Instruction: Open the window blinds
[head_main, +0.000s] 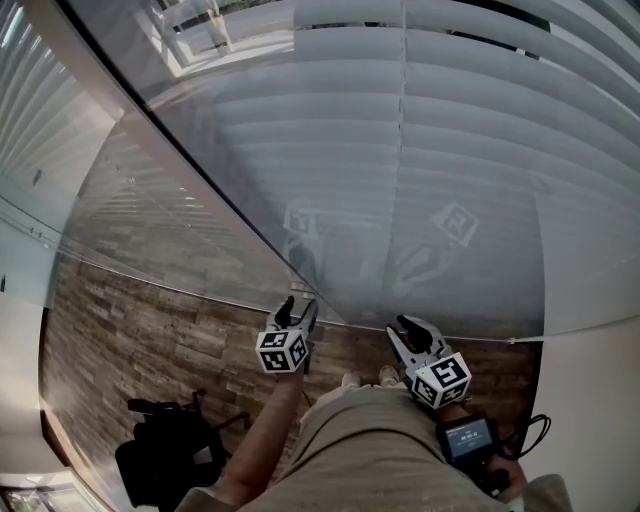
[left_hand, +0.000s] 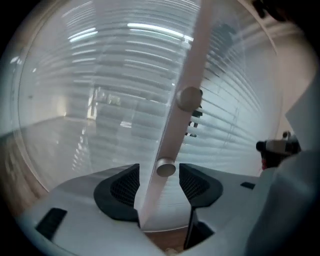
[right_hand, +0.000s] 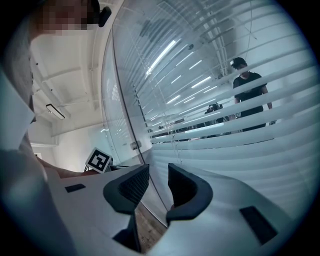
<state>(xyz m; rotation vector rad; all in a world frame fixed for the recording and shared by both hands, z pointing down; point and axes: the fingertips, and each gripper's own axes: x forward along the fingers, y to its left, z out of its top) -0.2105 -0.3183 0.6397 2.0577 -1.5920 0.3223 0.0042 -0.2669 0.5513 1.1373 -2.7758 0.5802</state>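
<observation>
Window blinds (head_main: 480, 100): wide run of thin, light slats, likely fragile, set behind glass pane (head_main: 330, 240), so probably no direct hold

Pale frame strip (left_hand: 192, 60) carries small round knob (left_hand: 166, 168): looks rigid and smooth, maybe slippery; pinch sides, twist

Left tongs (left_hand: 159, 172): spread wide, knob between pads, pads clear of it

Right tongs (right_hand: 158, 170): partly open, empty

Only left gripper view shows knob; only right gripper view shows gaps between upper slats, person (right_hand: 248, 90) beyond

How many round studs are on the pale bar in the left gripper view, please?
2: lower stud between the parted jaws of the left gripper; upper stud farther up the bar. Others may be hidden.
</observation>
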